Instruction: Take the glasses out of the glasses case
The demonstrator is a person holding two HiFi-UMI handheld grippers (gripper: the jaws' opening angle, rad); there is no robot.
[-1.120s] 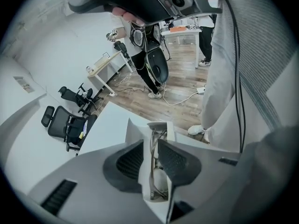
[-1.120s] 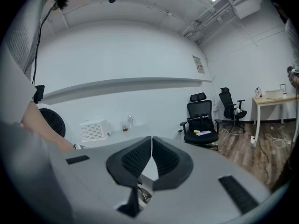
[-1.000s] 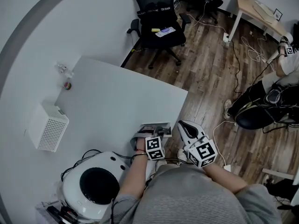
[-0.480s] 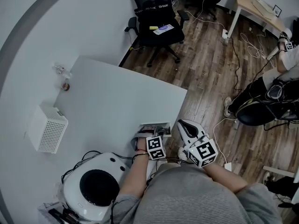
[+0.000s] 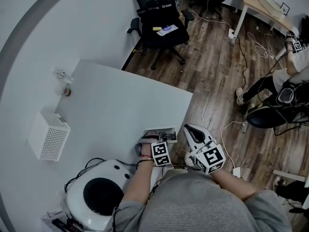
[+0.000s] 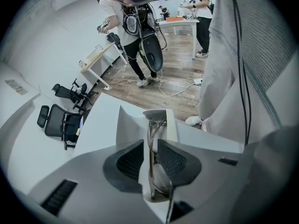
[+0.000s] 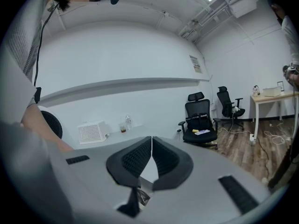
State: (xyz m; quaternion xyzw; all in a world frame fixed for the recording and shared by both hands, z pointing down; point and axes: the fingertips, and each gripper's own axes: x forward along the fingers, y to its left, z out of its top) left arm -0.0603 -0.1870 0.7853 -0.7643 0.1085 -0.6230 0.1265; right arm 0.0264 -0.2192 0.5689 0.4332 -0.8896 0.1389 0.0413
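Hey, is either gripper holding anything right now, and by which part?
The left hand-held gripper pinches the glasses by their thin frame; the right hand-held gripper holds nothing.

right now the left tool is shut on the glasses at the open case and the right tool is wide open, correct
No: the right gripper view shows the right tool shut, jaws together on nothing. The left tool is shut on the glasses at the open glasses case.

A vented white box (image 5: 48, 137) stood on my white table (image 5: 125, 100) by the wall, a small bottle (image 5: 62, 75) beyond it. A round white device (image 5: 99, 195) with a black centre sat nearest me. A black office chair (image 5: 159, 21) stood on the wooden floor (image 5: 217, 81).
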